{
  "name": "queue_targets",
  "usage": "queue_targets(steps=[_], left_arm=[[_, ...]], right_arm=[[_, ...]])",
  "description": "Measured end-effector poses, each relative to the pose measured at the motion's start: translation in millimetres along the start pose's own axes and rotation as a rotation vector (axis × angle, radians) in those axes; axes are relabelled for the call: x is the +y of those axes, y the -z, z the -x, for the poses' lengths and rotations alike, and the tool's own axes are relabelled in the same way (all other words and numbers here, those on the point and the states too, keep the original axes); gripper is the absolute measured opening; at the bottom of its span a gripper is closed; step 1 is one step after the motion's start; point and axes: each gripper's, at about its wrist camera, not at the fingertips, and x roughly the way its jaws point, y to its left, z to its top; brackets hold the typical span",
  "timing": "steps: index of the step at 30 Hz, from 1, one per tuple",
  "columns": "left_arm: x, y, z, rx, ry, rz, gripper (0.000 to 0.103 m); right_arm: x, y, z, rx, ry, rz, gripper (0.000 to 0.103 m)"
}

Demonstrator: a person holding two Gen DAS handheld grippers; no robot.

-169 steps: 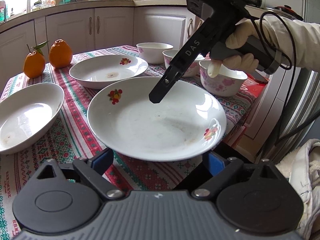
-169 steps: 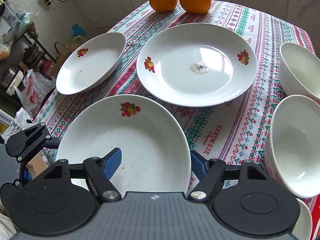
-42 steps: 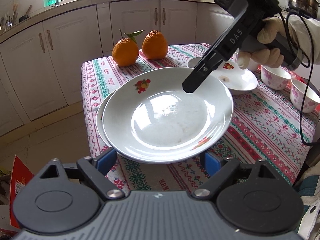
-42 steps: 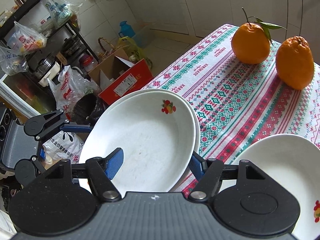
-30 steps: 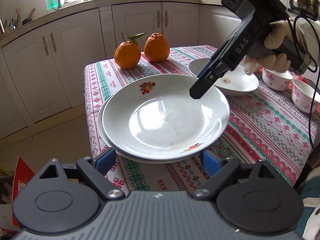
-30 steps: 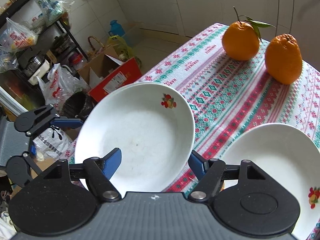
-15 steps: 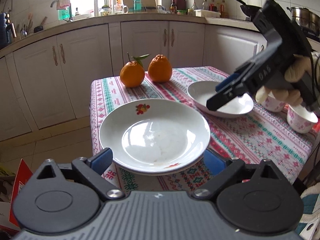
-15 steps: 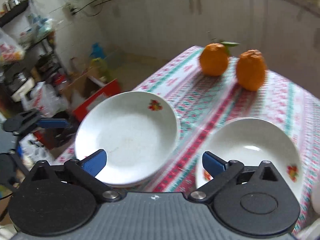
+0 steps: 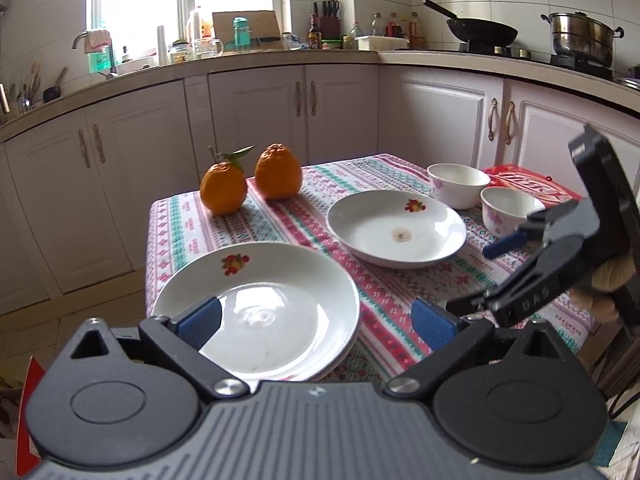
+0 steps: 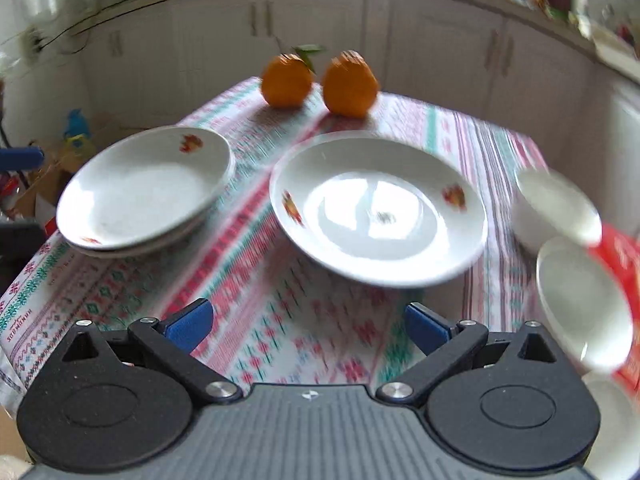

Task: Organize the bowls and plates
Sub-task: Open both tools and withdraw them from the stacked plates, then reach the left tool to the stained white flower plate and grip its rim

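Two white plates with fruit prints lie stacked point(image 9: 276, 300) at the near left corner of the table; the stack also shows in the right wrist view point(image 10: 148, 192). A third plate point(image 9: 396, 228) lies alone mid-table, also in the right wrist view point(image 10: 380, 208). White bowls with pink flowers point(image 9: 458, 184) point(image 9: 508, 210) stand to its right. My left gripper point(image 9: 316, 320) is open and empty, just short of the stack. My right gripper point(image 10: 308, 324) is open and empty above the cloth, short of the single plate; it shows at the right of the left wrist view point(image 9: 532, 264).
Two oranges point(image 9: 250, 182) sit at the far left of the patterned tablecloth point(image 9: 384, 292). A red packet point(image 9: 524, 186) lies beyond the bowls. Kitchen cabinets point(image 9: 256, 120) line the back. A box and bags lie on the floor left of the table point(image 10: 40, 184).
The plate both grippers carried now rests on the other plate at the table's corner. Both grippers have let go, opened and drawn back; the right one has swung toward the single plate.
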Motion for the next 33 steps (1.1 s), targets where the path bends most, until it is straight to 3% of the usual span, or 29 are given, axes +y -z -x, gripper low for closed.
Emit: queue_targets(steps=[8,19,33], left_arm=[[-18,-31,-30,0.016,0.018,-0.096,0.101],[-17,-77,-96,0.075,0.124,-0.13,0.101],[-15,-109,-216,0.248,0.239,-0.181,0.101]], right_arm=[[-17,14,-22,0.001,0.048,-0.046,0.103],[-24,12,-34,-0.048,0.082,-0.057,0.103],[-34,0,-47,-0.051,0.093,-0.065,0.103]])
